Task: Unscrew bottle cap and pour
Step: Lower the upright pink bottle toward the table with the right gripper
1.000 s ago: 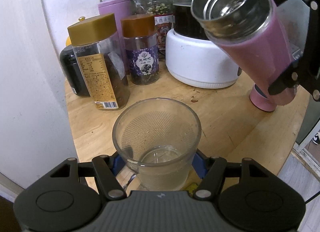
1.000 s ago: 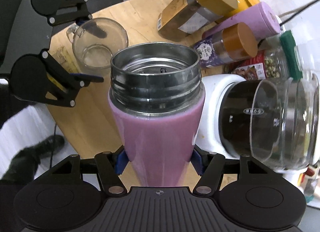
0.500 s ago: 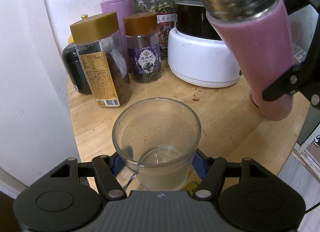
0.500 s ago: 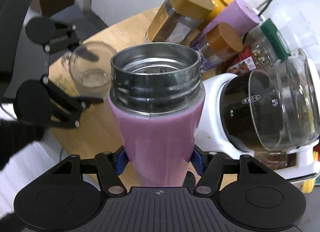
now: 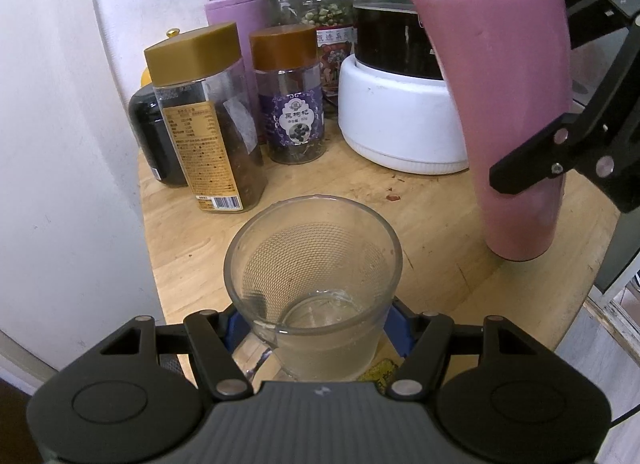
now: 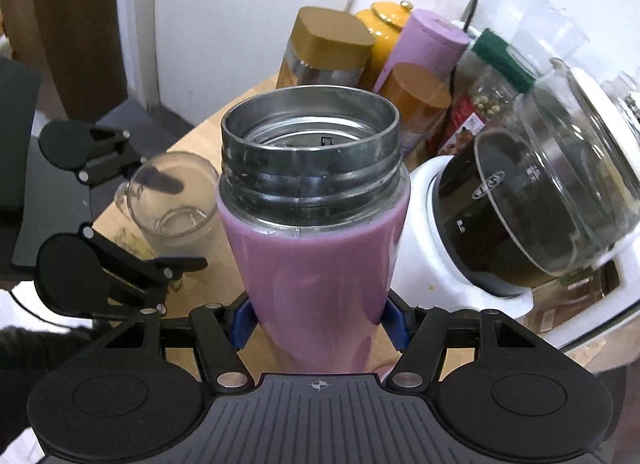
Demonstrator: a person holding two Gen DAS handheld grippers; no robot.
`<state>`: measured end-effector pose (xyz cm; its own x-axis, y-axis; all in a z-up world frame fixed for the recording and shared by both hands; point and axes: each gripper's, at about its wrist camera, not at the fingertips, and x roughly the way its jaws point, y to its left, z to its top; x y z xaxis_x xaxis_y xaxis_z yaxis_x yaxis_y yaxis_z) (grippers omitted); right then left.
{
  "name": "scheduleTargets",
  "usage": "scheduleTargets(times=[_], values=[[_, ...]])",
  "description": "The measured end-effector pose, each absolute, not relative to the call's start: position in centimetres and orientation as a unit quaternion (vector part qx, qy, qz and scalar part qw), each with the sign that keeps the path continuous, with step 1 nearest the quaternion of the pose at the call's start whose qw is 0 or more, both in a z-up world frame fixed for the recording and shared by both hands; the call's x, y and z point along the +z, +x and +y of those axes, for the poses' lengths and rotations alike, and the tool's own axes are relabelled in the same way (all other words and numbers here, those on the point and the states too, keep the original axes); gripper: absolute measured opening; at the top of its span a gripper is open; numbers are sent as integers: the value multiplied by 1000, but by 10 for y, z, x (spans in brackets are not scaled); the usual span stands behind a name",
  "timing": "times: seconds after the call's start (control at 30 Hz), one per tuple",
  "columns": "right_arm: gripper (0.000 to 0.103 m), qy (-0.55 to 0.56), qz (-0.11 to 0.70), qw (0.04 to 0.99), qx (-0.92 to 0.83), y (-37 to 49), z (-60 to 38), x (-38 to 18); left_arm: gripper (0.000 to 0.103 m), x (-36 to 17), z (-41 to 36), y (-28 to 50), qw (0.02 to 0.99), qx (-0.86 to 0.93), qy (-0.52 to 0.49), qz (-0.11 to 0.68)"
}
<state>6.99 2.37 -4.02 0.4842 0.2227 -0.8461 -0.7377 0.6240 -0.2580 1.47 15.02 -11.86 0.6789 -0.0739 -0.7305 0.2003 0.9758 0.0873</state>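
Pink and capless, the thermos bottle (image 6: 316, 264) is pinched by the right gripper (image 6: 318, 320), blue pads pressed on both sides of its lower body, steel threaded mouth open. In the left wrist view the bottle (image 5: 512, 112) stands nearly upright, its base on or just above the round wooden table (image 5: 440, 232), just right of the glass mug (image 5: 312, 284). The left gripper (image 5: 314, 324) is clamped on that mug, which holds a little clear liquid at the bottom. Behind the mug stand a gold-lidded jar (image 5: 208, 120) and an orange-lidded jar (image 5: 290, 96); behind and right of the mug sits a white-based glass kettle (image 5: 396, 104) with dark liquid.
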Motion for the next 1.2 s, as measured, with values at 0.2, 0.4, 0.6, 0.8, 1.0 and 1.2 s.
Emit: scheduleTargets(times=[0.2, 0.4, 0.6, 0.8, 1.0, 1.2], values=[[63, -259, 393, 831, 296, 72, 5, -44, 69, -120, 153, 20, 916, -65, 76, 387], [63, -219, 383, 847, 295, 69, -1, -46, 69, -120, 156, 25, 915, -63, 77, 390], [63, -191, 375, 858, 294, 66, -3, -46, 69, -119, 156, 27, 914, -65, 83, 391], [63, -184, 367, 861, 300, 66, 0, -50, 69, -119, 156, 28, 914, -61, 79, 392], [63, -174, 365, 865, 297, 68, 2, -51, 69, -119, 157, 31, 914, -57, 76, 395], [63, -162, 360, 870, 295, 72, 5, -53, 69, -118, 160, 36, 914, -53, 74, 395]])
